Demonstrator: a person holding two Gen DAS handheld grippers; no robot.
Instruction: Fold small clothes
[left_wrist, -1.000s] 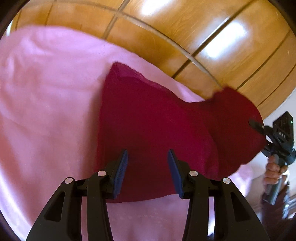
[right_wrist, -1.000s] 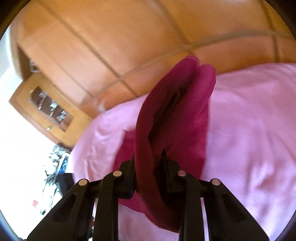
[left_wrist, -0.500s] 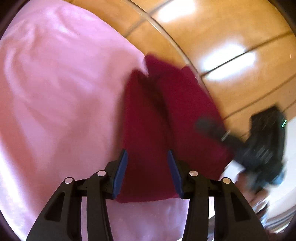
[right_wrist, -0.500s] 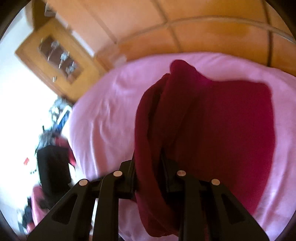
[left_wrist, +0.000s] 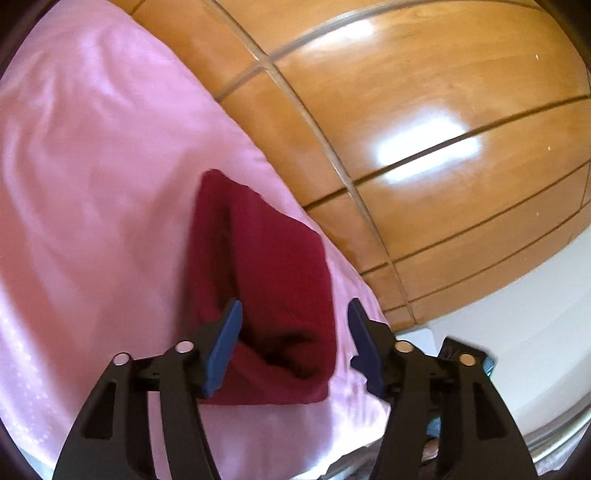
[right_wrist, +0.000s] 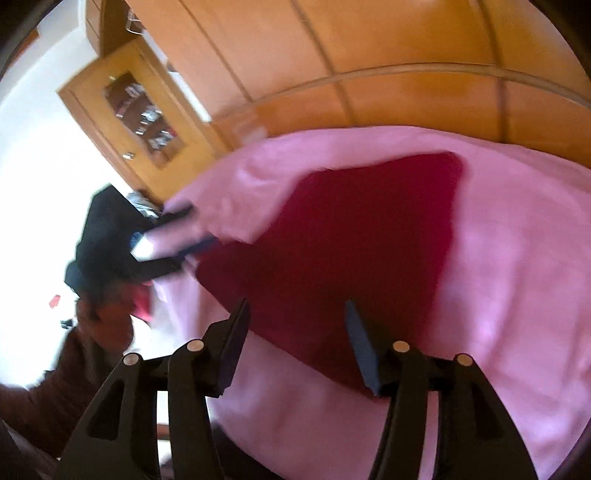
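Note:
A dark red cloth lies folded on the pink blanket, its doubled layers gaping toward the left wrist camera. My left gripper hovers over its near end with its jaws opening. The left blue pad sits by the fold and the right pad stands clear of the fabric. In the right wrist view the red cloth rests flat on the blanket. My right gripper is above its near edge, jaws opening, nothing pinched between them. The left gripper shows blurred at the cloth's left edge.
A glossy wooden panelled wall rises right behind the blanket. A wooden cabinet with a glass door stands at the left. A person's hand and dark sleeve are at the lower left. The blanket's edge drops off near the white floor.
The right gripper swung the lifted cloth end over, then let go; the cloth now lies folded flat. Both grippers' jaws stand wider. The left gripper lifted and rolled.

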